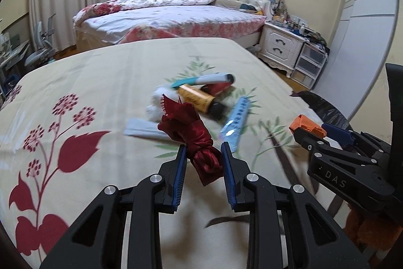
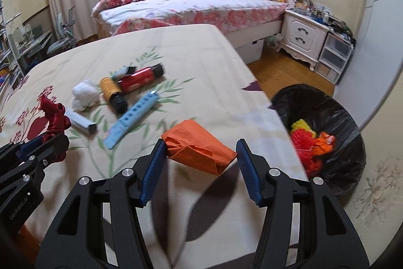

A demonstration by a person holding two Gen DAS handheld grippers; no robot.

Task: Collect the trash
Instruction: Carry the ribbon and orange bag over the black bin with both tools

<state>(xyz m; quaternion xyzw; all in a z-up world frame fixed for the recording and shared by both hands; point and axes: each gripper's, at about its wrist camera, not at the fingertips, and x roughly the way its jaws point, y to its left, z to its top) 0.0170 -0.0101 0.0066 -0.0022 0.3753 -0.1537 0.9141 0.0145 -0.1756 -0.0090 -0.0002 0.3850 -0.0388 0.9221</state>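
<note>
A: Surface ref?
B: Table (image 2: pixel 201 62) w/ cream floral cloth, bedroom setting.

A: Left gripper (image 1: pixel 203 163) status?
B: Fingers clamped on a knotted dark-red satin ribbon (image 1: pixel 199 143), held clear above the cloth.

A: Right gripper (image 2: pixel 201 163)?
B: Fingers spread wide, approx. the width of an orange crumpled paper wad (image 2: pixel 199 150). Left pad touches the wad; right pad is just beside its tip. Contact there: cannot tell.

A: Remaining items on table?
B: Mid-table cluster: blue comb (image 2: pixel 133 115), pale flat tube (image 2: pixel 80 120), white tissue ball (image 2: pixel 84 95), amber bottle w/ black cap (image 2: pixel 112 92), red can (image 2: pixel 141 77), teal-white tube (image 1: pixel 201 80).

A: Bin loc.?
B: Black-lined trash bin (image 2: pixel 327 102) on floor off the table's right edge, holding red, yellow, orange scraps.

A: Background?
B: Bed (image 2: pixel 196 6) w/ floral bedding, white nightstand (image 2: pixel 304 34).
</note>
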